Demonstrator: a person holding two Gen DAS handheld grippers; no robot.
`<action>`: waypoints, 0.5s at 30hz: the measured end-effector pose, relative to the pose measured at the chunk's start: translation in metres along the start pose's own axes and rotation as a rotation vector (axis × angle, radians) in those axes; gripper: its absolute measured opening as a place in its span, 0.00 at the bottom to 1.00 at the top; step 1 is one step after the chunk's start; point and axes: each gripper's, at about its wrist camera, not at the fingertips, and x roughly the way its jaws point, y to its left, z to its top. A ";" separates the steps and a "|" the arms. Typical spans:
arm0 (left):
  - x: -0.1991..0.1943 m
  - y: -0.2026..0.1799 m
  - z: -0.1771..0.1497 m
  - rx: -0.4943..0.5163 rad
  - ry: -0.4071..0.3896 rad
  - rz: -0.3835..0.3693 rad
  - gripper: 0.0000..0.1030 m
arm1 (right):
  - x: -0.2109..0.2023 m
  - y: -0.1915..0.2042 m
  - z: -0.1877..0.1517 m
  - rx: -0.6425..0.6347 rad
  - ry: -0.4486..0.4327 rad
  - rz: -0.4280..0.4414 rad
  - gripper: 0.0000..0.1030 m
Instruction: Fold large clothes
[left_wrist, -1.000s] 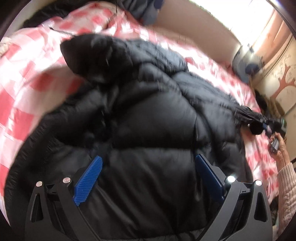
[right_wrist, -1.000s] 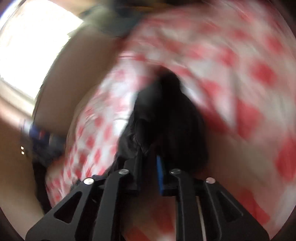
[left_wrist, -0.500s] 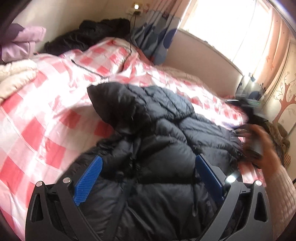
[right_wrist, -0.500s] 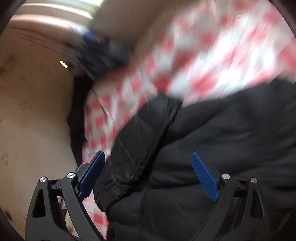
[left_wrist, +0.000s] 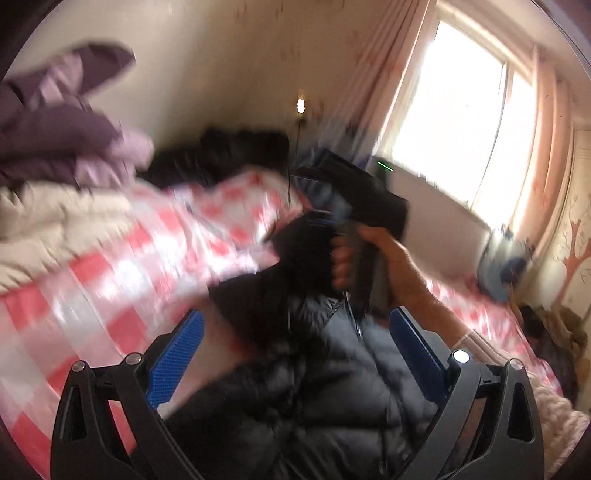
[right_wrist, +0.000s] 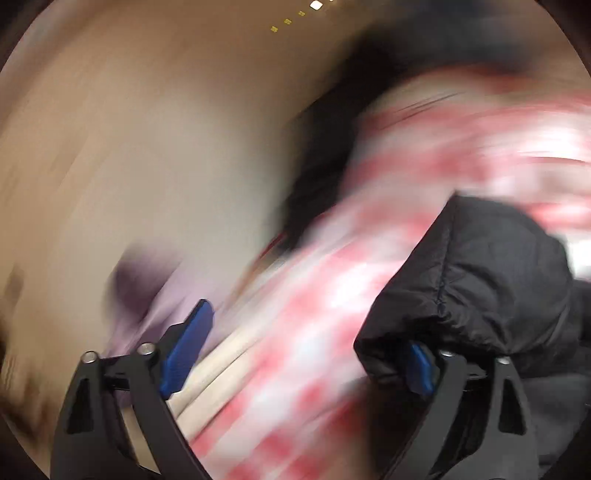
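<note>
A black puffer jacket (left_wrist: 332, 387) lies on a bed with a red and white checked cover (left_wrist: 122, 266). My left gripper (left_wrist: 295, 354) is open and empty just above the jacket's lower part. In the left wrist view the person's hand holds my right gripper (left_wrist: 354, 206) over the jacket's far end. In the blurred right wrist view my right gripper (right_wrist: 299, 350) is open. A folded edge of the jacket (right_wrist: 480, 280) lies against its right finger (right_wrist: 419, 365). Its left finger (right_wrist: 188, 343) is over the checked cover.
A pile of purple and cream bedding (left_wrist: 55, 155) lies at the bed's left. A dark garment (left_wrist: 221, 155) sits at the head near the wall. A bright window with pink curtains (left_wrist: 461, 110) is at the right. A blue and white object (left_wrist: 502, 258) stands below it.
My right gripper has let go of the jacket, opened, and swung across to its far end. My left gripper has tilted up, still open; the room now fills its view.
</note>
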 end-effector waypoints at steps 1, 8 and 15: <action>-0.003 -0.001 0.001 0.008 -0.020 0.006 0.94 | 0.027 0.032 -0.007 -0.086 0.134 0.036 0.87; 0.022 -0.004 0.004 0.033 0.089 -0.019 0.94 | -0.019 0.024 -0.021 -0.210 0.236 -0.315 0.87; 0.109 -0.053 0.052 0.178 0.207 -0.029 0.94 | -0.242 -0.087 -0.081 0.272 -0.097 -0.709 0.88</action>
